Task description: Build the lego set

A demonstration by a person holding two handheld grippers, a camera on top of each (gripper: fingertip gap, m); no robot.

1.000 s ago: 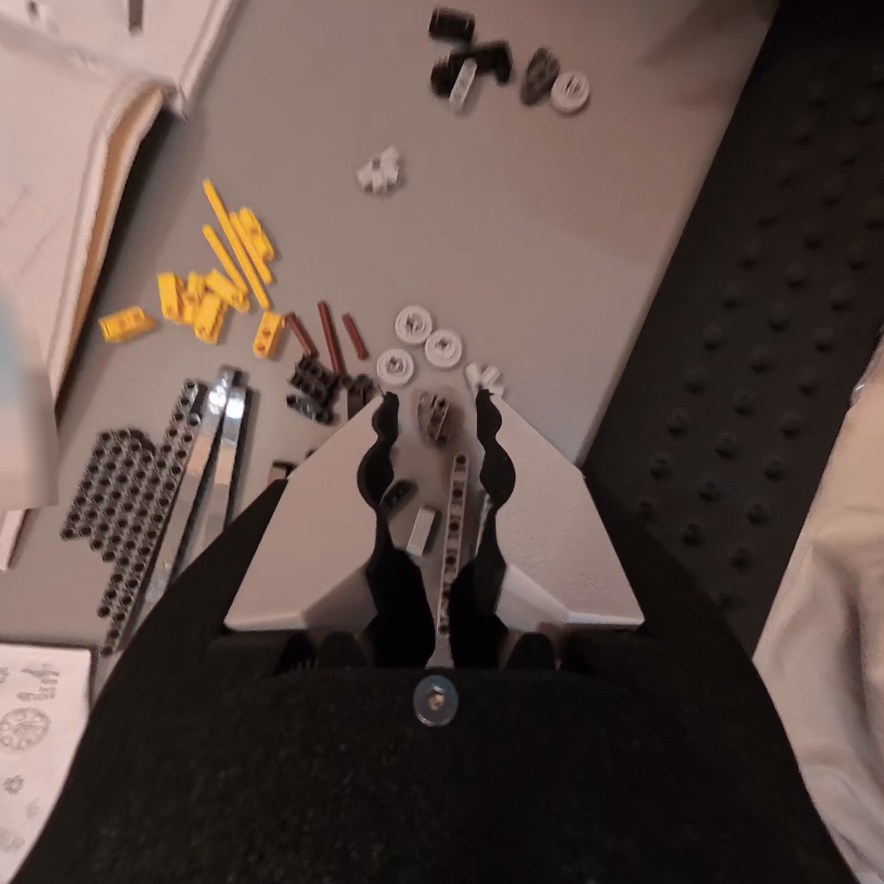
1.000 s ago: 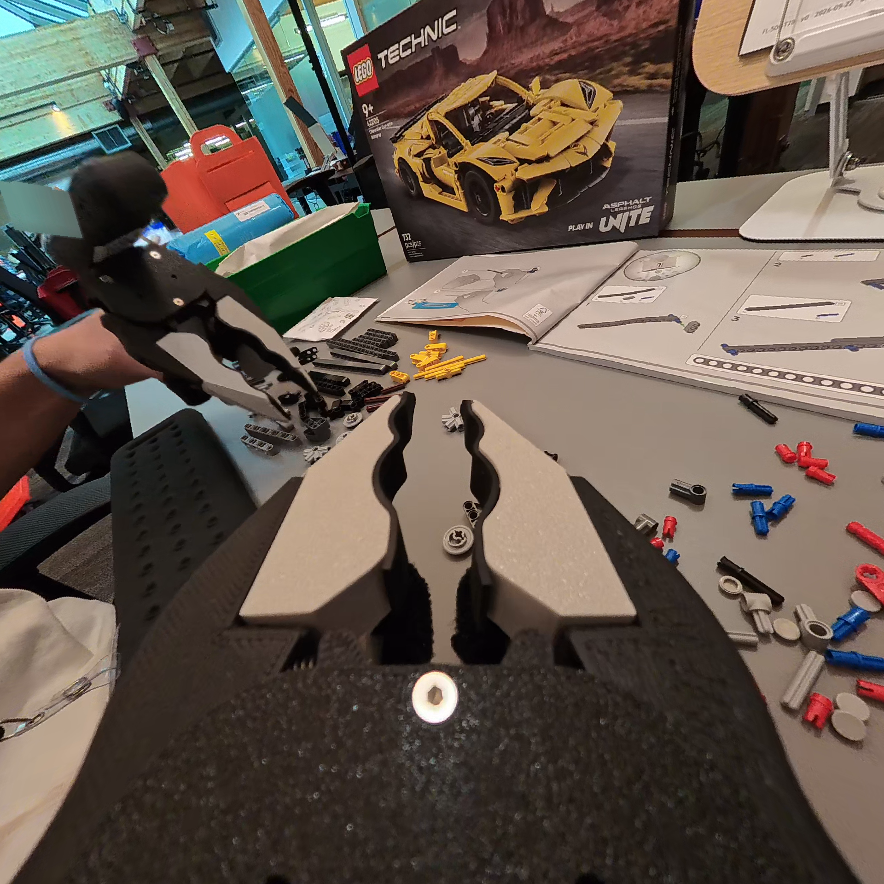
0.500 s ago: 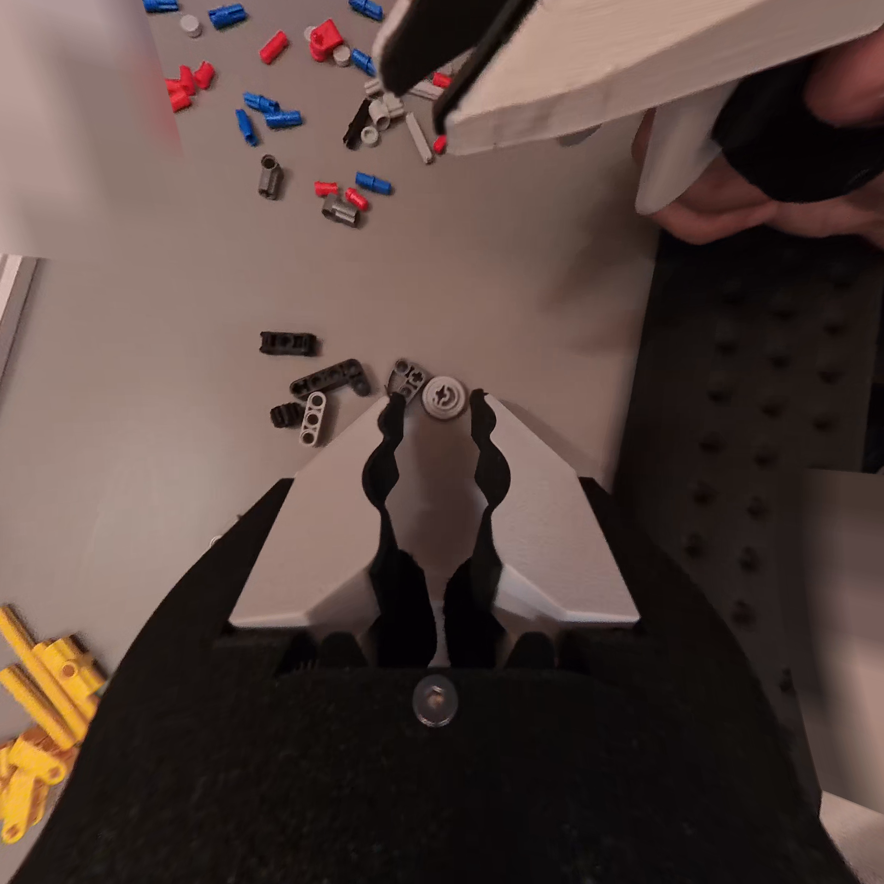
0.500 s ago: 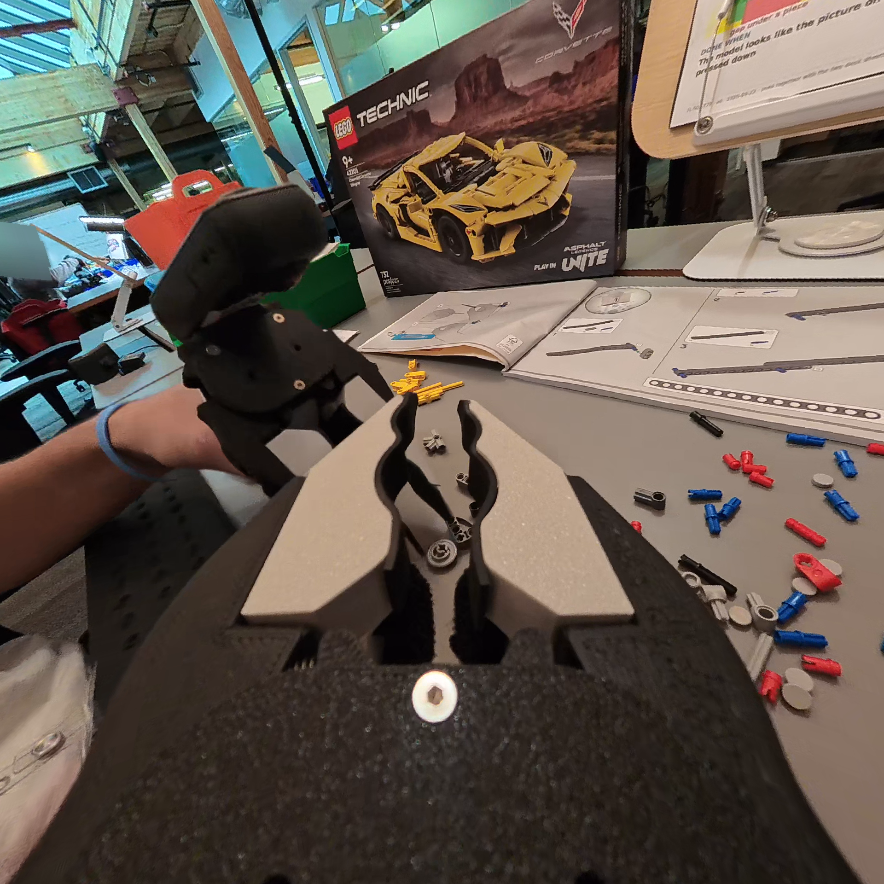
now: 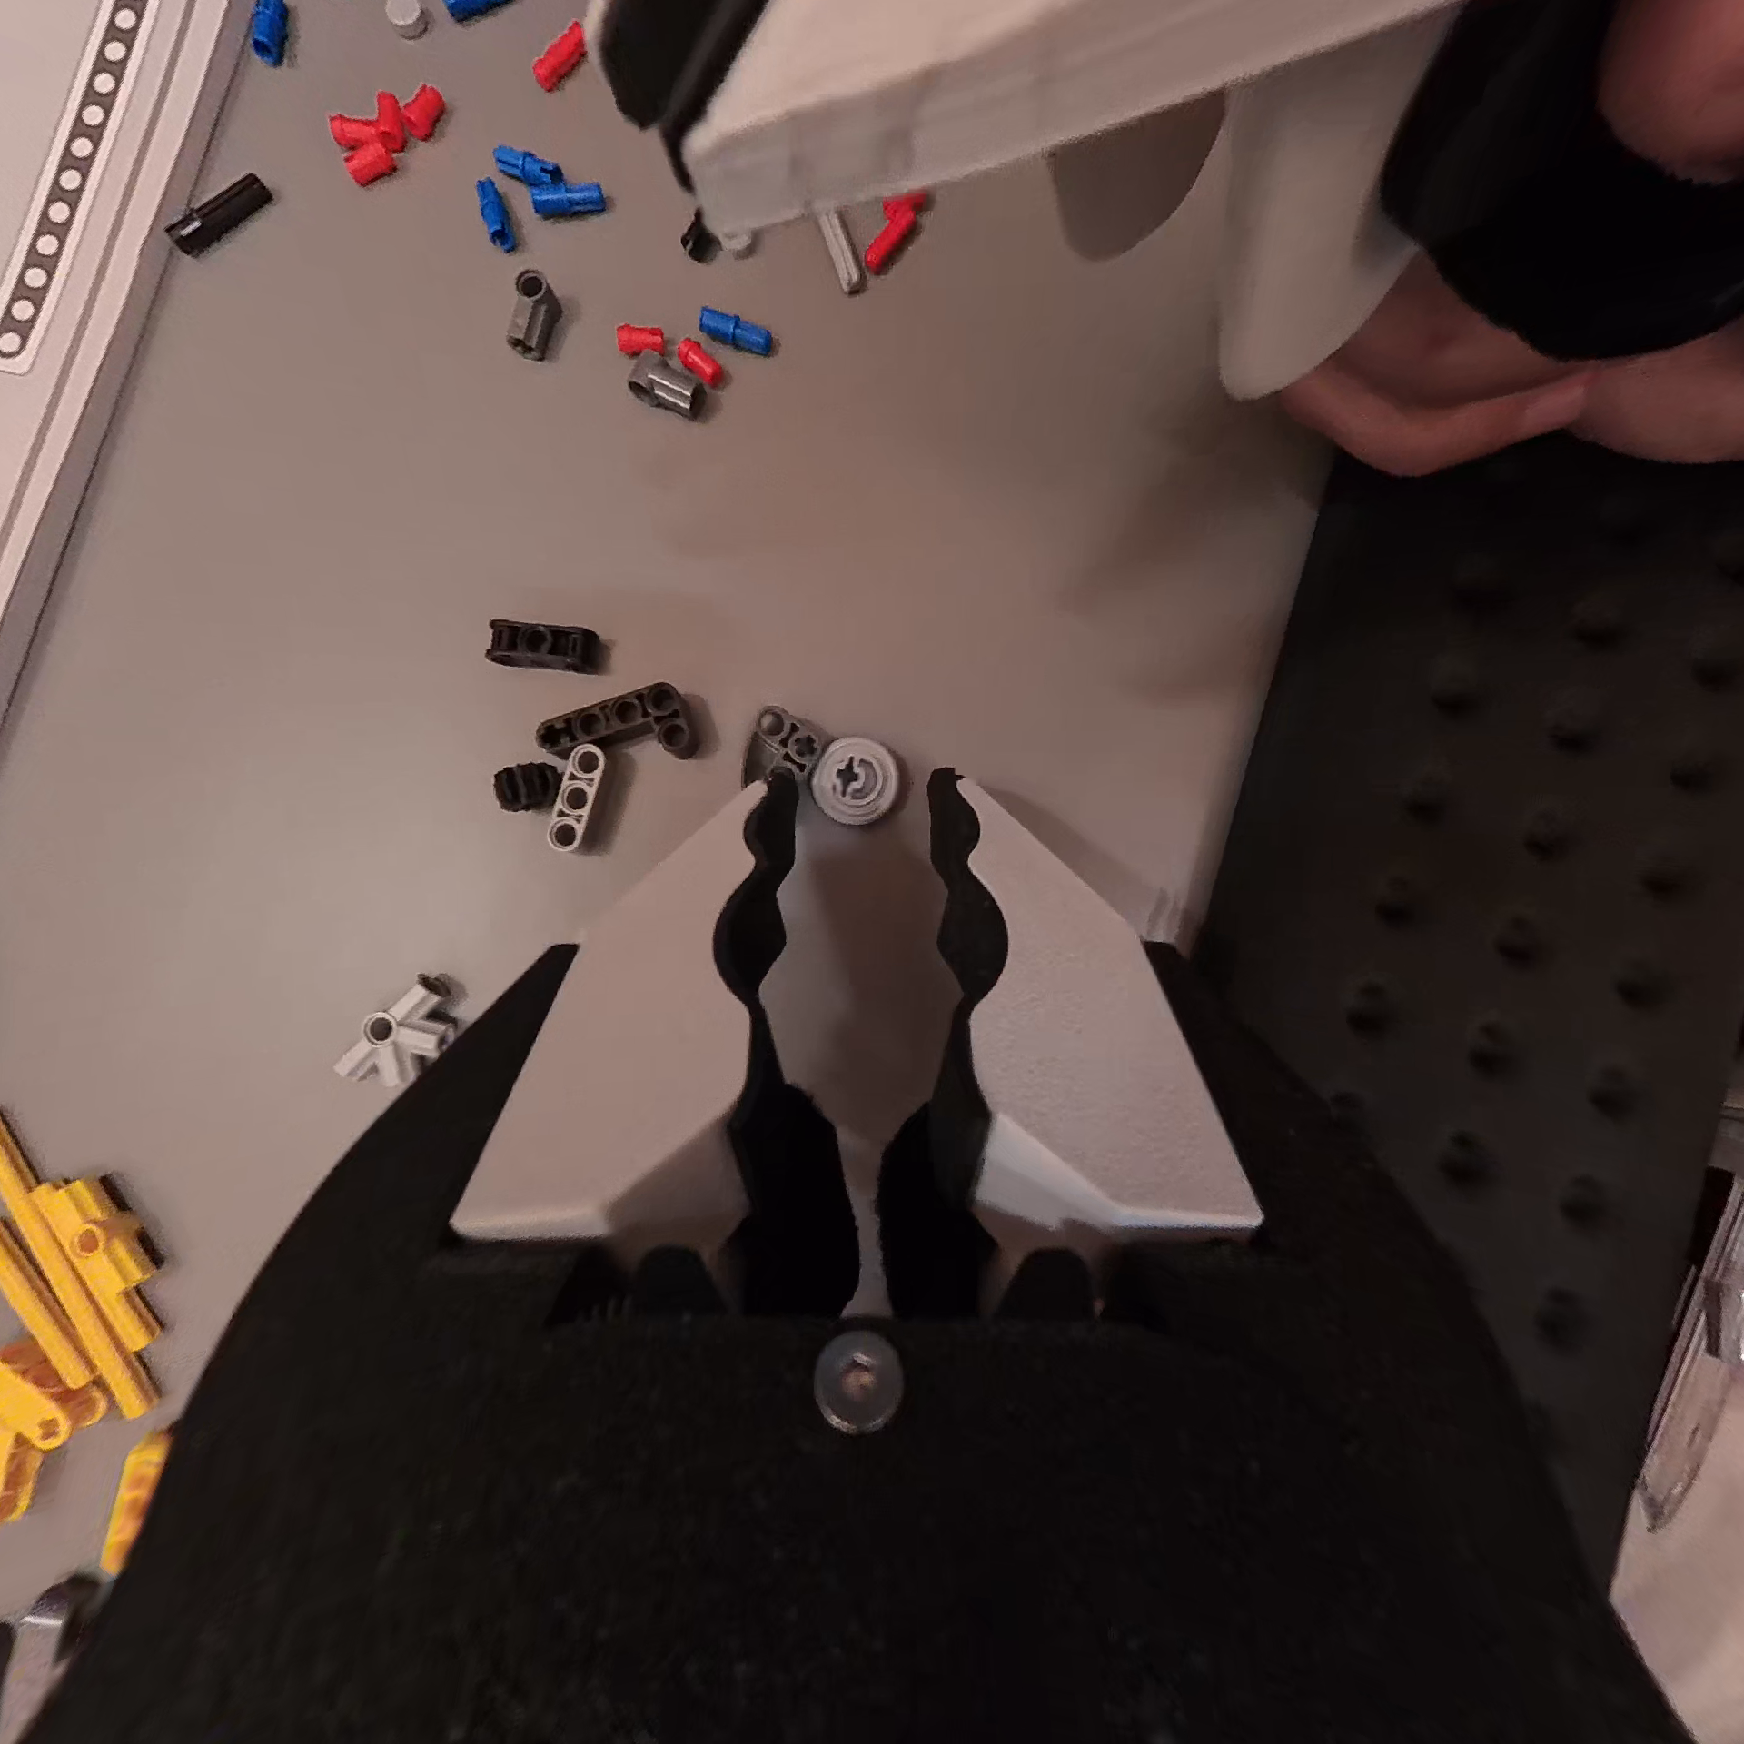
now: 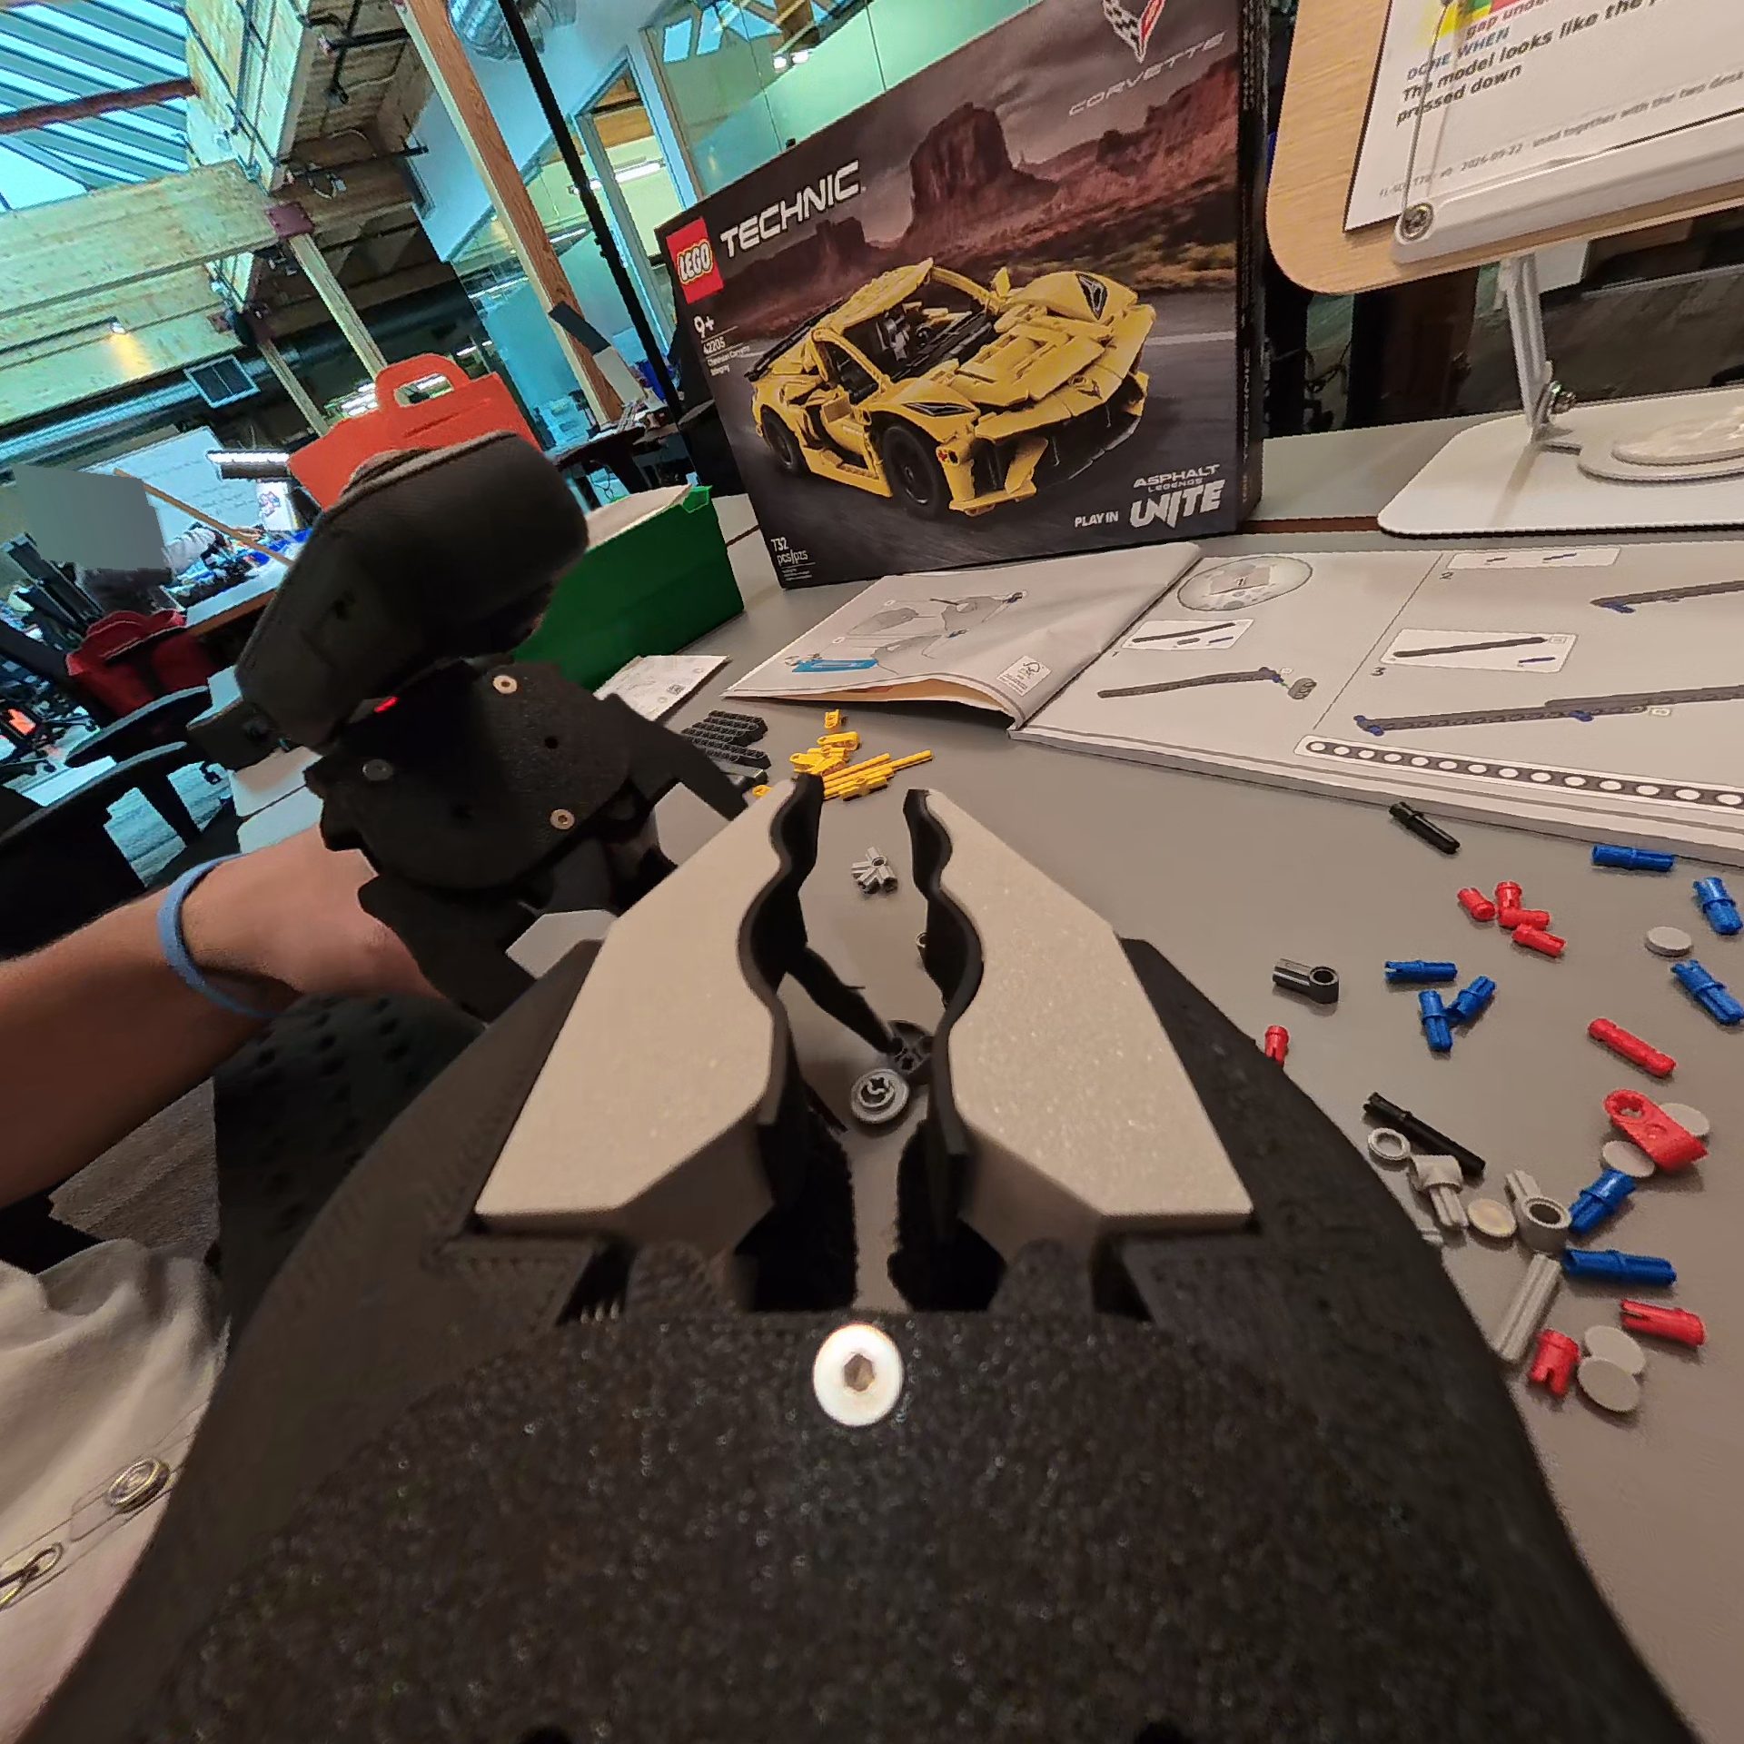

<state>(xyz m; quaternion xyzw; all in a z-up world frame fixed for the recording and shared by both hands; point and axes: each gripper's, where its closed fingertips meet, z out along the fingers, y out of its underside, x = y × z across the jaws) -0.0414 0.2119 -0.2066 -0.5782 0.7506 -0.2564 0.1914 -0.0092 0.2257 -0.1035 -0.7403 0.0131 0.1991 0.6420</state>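
Note:
My left gripper (image 5: 861, 783) is open and points down at the grey table (image 5: 944, 566). A round grey lego disc (image 5: 856, 779) lies flat between its tips, touching neither. A small dark grey piece (image 5: 783, 734) sits against the left tip. In the right wrist view the same disc (image 6: 880, 1097) lies low between the fingers of my right gripper (image 6: 861, 797), which is open, empty and held above the table. One finger (image 6: 840, 1000) of the left gripper reaches down to the disc there.
A black angled beam (image 5: 623, 722), a light grey short beam (image 5: 576, 797) and a light grey connector (image 5: 396, 1033) lie left of the disc. Yellow pieces (image 5: 66, 1302) lie lower left, red and blue pins (image 6: 1510, 944) to the right. The open booklet (image 6: 1227, 661) and set box (image 6: 963, 330) stand behind. Tip to tip, the grippers are about 11 centimetres apart.
My left gripper swung from the beams and yellow pieces over to the round grey disc and now straddles it, open. My right gripper rose and tilted a little.

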